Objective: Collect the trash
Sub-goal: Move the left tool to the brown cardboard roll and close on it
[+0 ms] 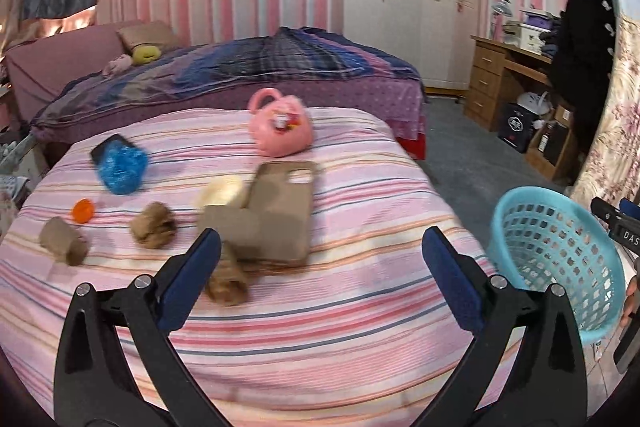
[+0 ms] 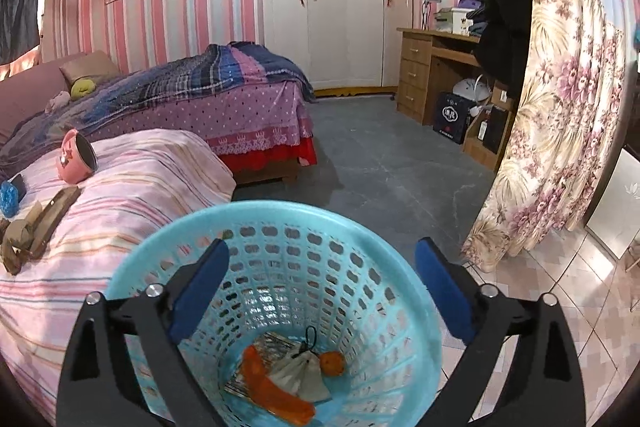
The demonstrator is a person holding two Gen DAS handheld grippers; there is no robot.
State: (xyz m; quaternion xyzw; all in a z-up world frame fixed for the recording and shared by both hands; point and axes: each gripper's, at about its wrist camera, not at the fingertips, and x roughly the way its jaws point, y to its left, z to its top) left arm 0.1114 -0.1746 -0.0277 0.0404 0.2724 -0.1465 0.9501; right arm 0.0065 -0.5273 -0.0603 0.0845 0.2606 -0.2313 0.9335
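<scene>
Where striped, phone case (image 1: 286, 211) lengthwise away.

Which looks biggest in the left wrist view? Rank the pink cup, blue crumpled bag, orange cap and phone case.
1. phone case
2. pink cup and blue crumpled bag: look alike in size, so unranked
3. orange cap
Blur and fisheye make it approximate.

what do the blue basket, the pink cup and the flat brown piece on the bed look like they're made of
Basket: moulded plastic, light blue, slightly glossy, walls pierced by even rows of holes.
Cup: pink outside with a smooth sheen and a dark, metal-looking inside, so probably enamelled or coated metal, though plastic is possible.
Flat brown piece: most likely cardboard, matte and stiff, with a cut-out window near one end.
</scene>
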